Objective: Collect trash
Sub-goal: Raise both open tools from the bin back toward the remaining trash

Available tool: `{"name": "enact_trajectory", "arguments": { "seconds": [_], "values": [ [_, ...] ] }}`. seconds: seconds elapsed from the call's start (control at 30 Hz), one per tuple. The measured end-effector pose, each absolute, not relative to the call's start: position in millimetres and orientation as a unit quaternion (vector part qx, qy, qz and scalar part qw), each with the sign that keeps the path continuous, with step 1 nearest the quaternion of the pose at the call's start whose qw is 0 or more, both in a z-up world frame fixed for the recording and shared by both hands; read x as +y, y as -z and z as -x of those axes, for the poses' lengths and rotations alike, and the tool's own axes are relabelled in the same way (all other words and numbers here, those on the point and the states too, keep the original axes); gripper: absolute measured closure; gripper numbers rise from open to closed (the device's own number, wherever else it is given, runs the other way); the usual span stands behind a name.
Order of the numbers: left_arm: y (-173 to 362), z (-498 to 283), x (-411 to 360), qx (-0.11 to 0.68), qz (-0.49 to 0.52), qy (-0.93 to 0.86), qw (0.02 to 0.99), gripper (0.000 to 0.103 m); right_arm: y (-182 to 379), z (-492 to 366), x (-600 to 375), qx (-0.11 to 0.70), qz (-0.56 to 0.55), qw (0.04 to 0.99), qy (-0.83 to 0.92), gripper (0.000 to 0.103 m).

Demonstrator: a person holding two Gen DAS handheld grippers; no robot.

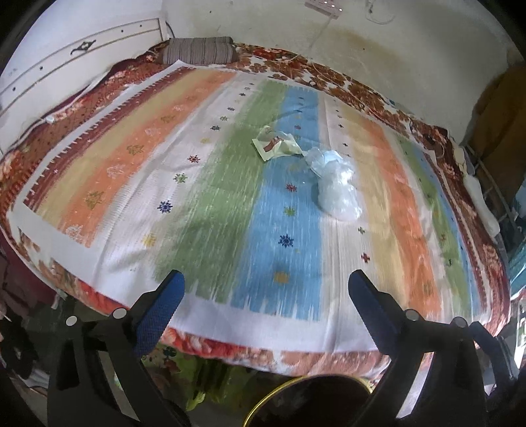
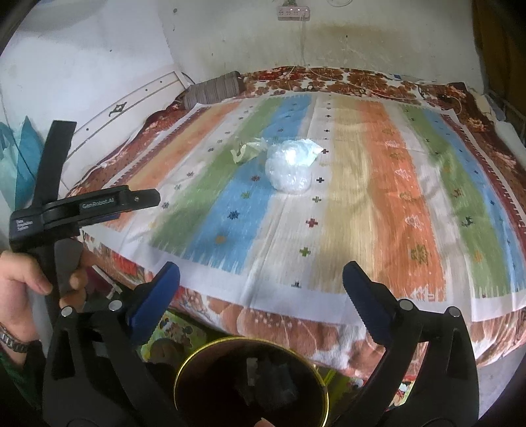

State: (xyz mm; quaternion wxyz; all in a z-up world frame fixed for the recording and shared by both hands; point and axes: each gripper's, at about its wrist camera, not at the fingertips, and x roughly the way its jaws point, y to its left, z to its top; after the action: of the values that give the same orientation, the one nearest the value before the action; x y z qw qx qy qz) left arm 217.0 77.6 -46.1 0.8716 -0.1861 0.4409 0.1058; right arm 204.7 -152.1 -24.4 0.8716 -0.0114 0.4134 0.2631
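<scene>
Two pieces of trash lie mid-bed on a striped cloth: a crumpled clear plastic bag (image 1: 335, 187) (image 2: 291, 167) and a pale green wrapper (image 1: 276, 146) (image 2: 248, 151) just behind it to the left. A dark round bin with a gold rim (image 2: 253, 384) (image 1: 309, 404) stands on the floor below the bed's near edge, with some dark scraps inside. My left gripper (image 1: 266, 289) is open and empty over the near edge. My right gripper (image 2: 261, 282) is open and empty above the bin. The left gripper's body (image 2: 82, 207) shows at the left of the right wrist view.
The bed (image 2: 378, 213) has a floral blanket under the striped cloth. A striped bolster pillow (image 1: 200, 49) lies at the far left corner. A white wall with a power strip (image 2: 292, 12) stands behind. Cords trail along the far edge.
</scene>
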Motion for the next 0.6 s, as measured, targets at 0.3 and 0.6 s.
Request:
{"name": "enact_trajectory", "arguments": {
  "seconds": [0.3, 0.6],
  "values": [
    [53, -251, 95, 0.406, 0.198, -0.097, 0.887, 0.006, 27, -239, -140, 0.403, -0.004, 0.874, -0.271, 0.008],
    [57, -293, 114, 0.393, 0.215, -0.055, 0.892, 0.006, 44, -282, -121, 0.391, 0.012, 0.876, -0.282, 0.009]
  ]
}}
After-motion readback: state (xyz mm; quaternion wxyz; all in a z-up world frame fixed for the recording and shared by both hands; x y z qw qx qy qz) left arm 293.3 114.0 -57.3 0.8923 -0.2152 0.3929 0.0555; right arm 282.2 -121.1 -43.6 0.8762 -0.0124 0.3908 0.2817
